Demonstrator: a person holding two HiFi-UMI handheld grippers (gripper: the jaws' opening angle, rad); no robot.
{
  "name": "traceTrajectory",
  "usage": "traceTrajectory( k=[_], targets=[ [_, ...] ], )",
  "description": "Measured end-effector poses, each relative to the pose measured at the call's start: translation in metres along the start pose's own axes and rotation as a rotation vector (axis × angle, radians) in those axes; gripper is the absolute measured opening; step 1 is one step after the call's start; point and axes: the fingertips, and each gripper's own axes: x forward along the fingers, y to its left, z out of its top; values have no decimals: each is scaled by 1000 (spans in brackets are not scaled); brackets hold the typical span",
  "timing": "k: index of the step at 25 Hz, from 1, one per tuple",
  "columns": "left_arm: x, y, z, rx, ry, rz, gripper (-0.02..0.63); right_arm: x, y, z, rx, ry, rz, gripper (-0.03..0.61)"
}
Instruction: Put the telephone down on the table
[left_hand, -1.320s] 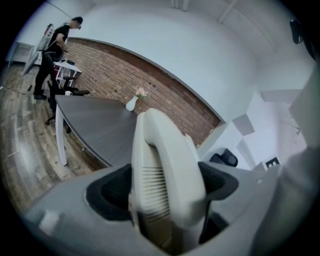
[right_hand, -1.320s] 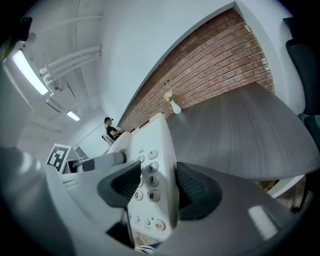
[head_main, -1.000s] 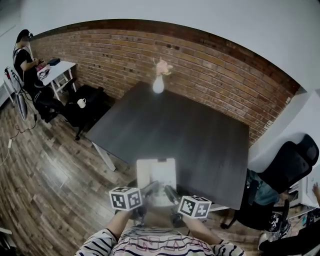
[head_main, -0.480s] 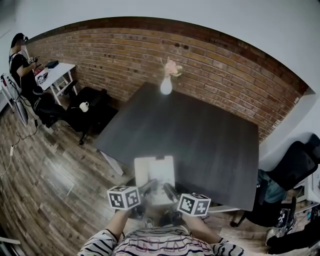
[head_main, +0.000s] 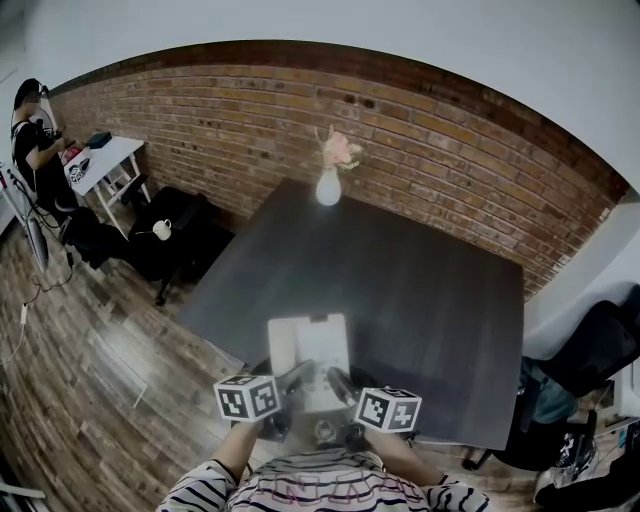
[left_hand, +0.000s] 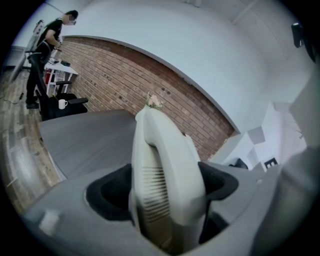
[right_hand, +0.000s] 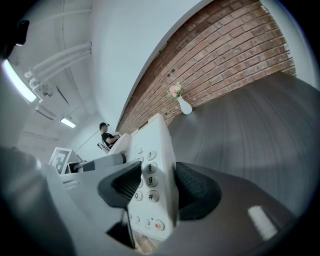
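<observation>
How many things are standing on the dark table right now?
1: a white vase of pink flowers at the table's far edge, near the brick wall. The held telephone hides part of the near edge.

Left gripper (head_main: 298, 378), right gripper (head_main: 338, 382), side by side; fingers (right_hand: 122, 184) clamped

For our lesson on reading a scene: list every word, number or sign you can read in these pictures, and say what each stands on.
"3": key on the telephone, right gripper view
"6": key below it
"9": next key down
"0": bottom row
"#": bottom row, beside the 0
Small keys under these, one with a red mark: too small to read
Marker cubes: black-and-white square patterns, no letters
Nothing else is readable.
</observation>
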Motion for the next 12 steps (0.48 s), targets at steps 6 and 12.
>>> traceTrajectory(
  k=[6,12],
  targets=[
    [61,-5,26,-9,0,-3,414,19,-39,50,1,2,2,209],
    [108,-10,47,-10,15,3,414,32,-70,90,12,-1,-3,201]
  ],
)
